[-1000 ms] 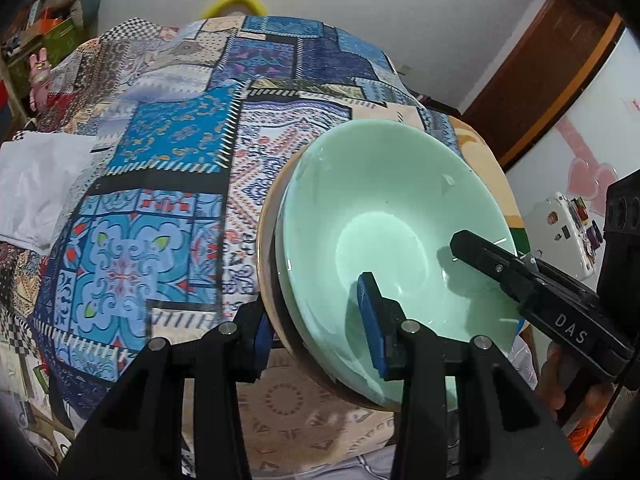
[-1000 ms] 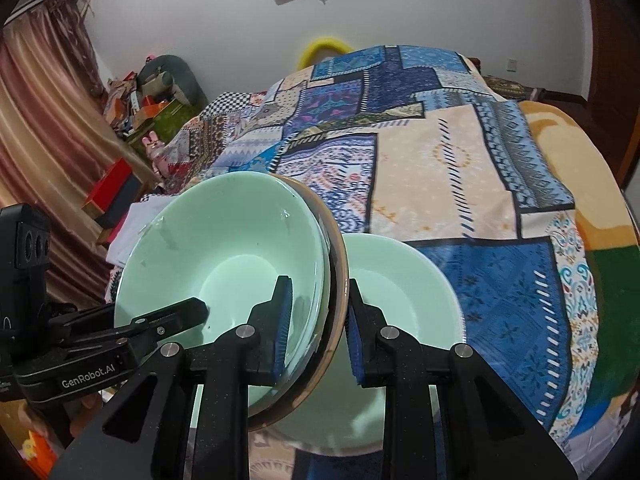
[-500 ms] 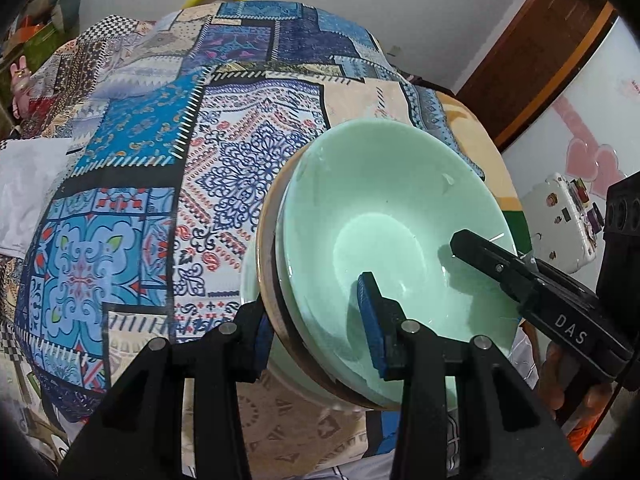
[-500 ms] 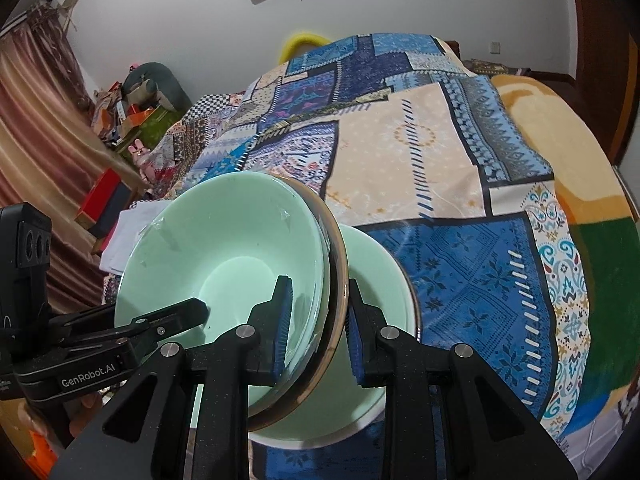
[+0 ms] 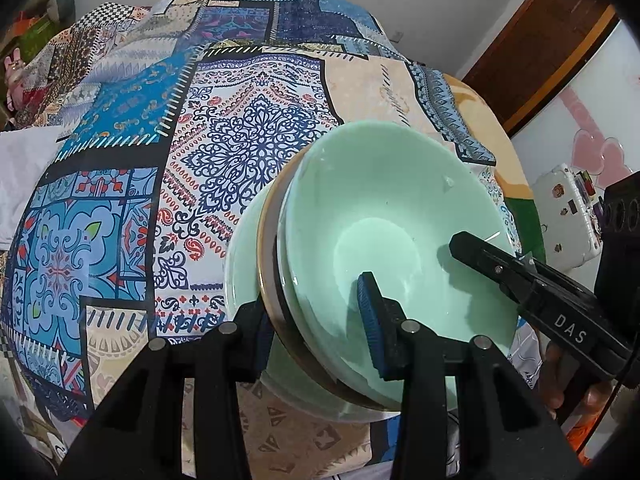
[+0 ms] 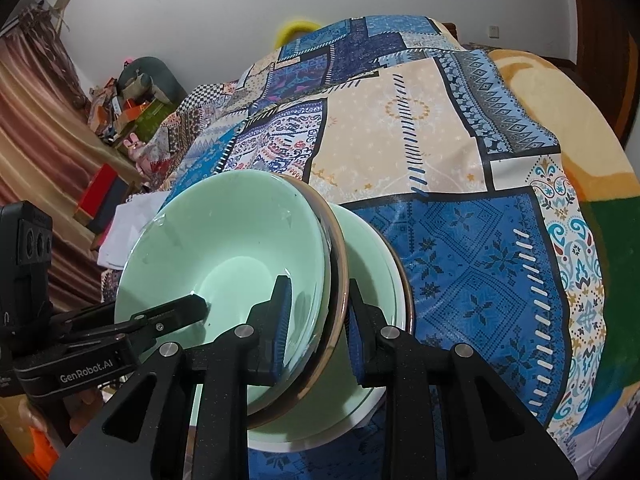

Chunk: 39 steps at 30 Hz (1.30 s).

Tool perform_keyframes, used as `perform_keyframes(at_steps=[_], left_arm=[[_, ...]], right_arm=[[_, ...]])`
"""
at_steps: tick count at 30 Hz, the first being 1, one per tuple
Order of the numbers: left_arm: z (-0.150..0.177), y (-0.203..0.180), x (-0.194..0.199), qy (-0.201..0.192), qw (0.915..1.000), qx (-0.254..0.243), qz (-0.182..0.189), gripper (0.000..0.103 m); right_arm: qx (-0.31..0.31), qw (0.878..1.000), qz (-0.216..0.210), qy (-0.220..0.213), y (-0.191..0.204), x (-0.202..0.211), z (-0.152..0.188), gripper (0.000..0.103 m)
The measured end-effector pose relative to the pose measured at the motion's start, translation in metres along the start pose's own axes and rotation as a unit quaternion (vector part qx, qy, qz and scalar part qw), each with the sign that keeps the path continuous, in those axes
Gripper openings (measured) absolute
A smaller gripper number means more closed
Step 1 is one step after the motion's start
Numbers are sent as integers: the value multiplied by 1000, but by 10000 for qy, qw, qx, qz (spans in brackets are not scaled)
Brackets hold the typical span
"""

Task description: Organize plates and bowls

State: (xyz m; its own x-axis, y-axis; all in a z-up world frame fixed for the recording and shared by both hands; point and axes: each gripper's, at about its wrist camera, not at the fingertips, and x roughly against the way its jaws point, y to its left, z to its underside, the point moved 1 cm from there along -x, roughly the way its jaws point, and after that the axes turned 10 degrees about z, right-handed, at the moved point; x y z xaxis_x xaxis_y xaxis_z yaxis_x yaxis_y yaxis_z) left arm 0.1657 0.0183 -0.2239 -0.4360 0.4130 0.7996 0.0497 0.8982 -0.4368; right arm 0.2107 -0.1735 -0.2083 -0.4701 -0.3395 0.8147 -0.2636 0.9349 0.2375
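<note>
Both pairs of fingers pinch the same stack of crockery by its rim, from opposite sides. Left gripper: one blue-padded finger inside the top bowl, the other outside behind the stack's edge, pads pressing the rims between them. Right gripper: one blue pad inside the top bowl, its partner on the outer side, jaws nearly together on the rims. Held stack: pale green bowl uppermost, nested in a second piece with a brown-gold rim; the stack is tilted, its mouth facing the cameras. A lower green bowl sits directly beneath and behind the held stack, resting on the patchwork bedspread; whether the held stack touches it cannot be told, though the two overlap closely. In the left wrist view the right gripper enters from the right edge, lettered "DAS", with part of a hand behind it. In the right wrist view the left gripper shows at lower left, lettered "GenRobot.AI". Surroundings: white wall, striped curtain at left, clutter of boxes beyond the bed, white folded cloth at the bed's left edge, wooden door frame at right.
</note>
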Motion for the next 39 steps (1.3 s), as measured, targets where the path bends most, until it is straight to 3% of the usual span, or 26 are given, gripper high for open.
perform_keyframes(at_steps=[6, 11, 14, 23, 29, 39], left_arm=[[0, 1, 1, -28, 9999, 61, 88, 39], [0, 0, 4, -99, 9999, 35, 36, 40], [1, -4, 14, -230, 9996, -77, -114, 42], [7, -31, 70, -855, 9955, -406, -105, 50], [16, -59, 128, -1632, 9832, -810, -145, 58], [42, -96, 211, -2818, 9499, -1349, -18, 74]], right_arm=[[144, 9998, 123, -49, 3, 1, -1, 27], [470, 9970, 521, -315, 11, 16, 0, 31], [469, 9967, 512, -431, 9, 27, -1, 34], [704, 9907, 326, -1117, 33, 86, -1, 40], [819, 9819, 132, -1703, 49, 130, 2, 47], [841, 9614, -78, -2619, 60, 195, 11, 63]])
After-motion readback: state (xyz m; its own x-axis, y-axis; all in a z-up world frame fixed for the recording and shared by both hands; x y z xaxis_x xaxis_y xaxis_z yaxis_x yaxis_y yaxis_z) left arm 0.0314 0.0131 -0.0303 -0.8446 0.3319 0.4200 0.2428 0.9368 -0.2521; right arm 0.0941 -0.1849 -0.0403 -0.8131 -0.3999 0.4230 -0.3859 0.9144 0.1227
